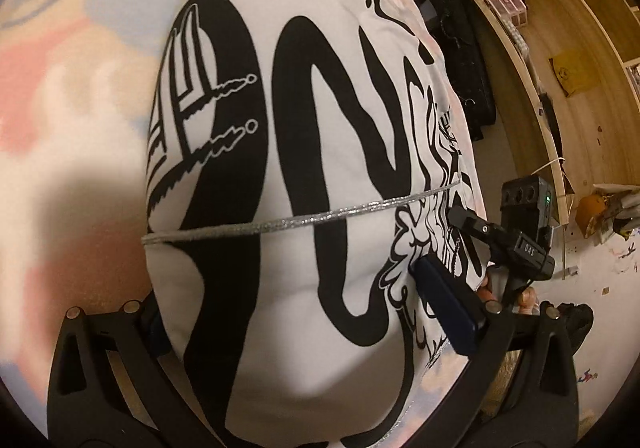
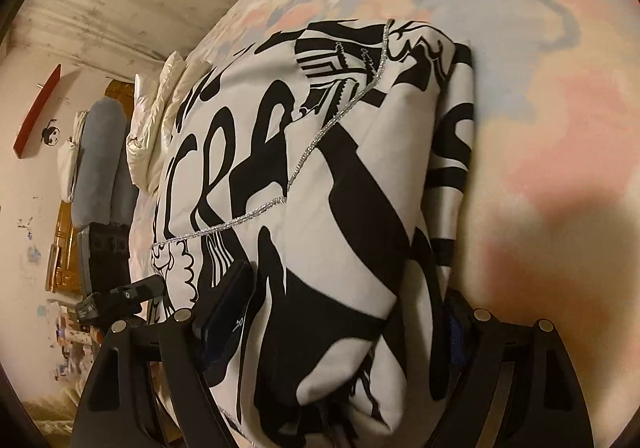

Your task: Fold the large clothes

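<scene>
Garment (image 1: 304, 184) folded on the bed (image 1: 60, 68), bulging between both wide jaws — left gripper (image 1: 312, 332) gaping, right gripper (image 2: 340, 312) nearly so, grip unclear — best pressed flat, edges squared.

— Looks like somebody's bedroom, this.

— What gives it away?

— The bed, mostly: a soft pastel bedspread (image 2: 540, 96) in pink, blue and cream, with white pillows (image 2: 160, 120) piled at the far end.

— And beyond the bed?

— Wooden shelves (image 1: 568, 8) crammed with small boxes and books, and a scuffed wall (image 2: 28, 184) carrying a little red shelf (image 2: 38, 110).
</scene>
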Demonstrator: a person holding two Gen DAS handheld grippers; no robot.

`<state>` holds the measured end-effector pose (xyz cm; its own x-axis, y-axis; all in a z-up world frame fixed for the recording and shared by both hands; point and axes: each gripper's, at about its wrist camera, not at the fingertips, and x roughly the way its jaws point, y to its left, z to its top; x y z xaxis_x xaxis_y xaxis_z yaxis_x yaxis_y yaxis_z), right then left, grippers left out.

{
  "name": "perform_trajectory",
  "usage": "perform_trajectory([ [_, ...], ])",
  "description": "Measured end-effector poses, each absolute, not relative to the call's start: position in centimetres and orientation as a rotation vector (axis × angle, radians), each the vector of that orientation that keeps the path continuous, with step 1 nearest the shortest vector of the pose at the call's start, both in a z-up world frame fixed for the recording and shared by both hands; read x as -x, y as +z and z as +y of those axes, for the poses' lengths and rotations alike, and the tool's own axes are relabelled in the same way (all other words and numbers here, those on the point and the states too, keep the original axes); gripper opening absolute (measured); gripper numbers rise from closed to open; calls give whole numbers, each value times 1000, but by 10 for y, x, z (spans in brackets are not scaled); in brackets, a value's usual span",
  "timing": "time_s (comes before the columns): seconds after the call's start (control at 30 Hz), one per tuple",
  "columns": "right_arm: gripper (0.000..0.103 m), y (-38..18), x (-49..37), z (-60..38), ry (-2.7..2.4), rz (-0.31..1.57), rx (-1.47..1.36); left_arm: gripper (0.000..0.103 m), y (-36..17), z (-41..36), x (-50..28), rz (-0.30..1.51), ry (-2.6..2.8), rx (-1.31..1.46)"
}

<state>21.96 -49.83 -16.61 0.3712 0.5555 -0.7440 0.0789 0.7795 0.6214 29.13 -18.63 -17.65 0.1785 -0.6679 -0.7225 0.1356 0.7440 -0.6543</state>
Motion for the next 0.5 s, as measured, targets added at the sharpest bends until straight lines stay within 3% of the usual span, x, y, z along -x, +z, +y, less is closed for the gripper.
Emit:
perform_trajectory([
  [0.33, 84, -173, -227, -486, 324, 1152, -611, 103, -181, -213, -291, 1267, -638, 424],
  [0.4, 81, -172, -227, -483, 304, 1148, -589, 103, -182, -213, -291, 1276, -638, 420],
  [0.5, 69, -164, -222, -475, 290, 1142, -566, 102, -179, -218, -292, 1289, -622, 408],
])
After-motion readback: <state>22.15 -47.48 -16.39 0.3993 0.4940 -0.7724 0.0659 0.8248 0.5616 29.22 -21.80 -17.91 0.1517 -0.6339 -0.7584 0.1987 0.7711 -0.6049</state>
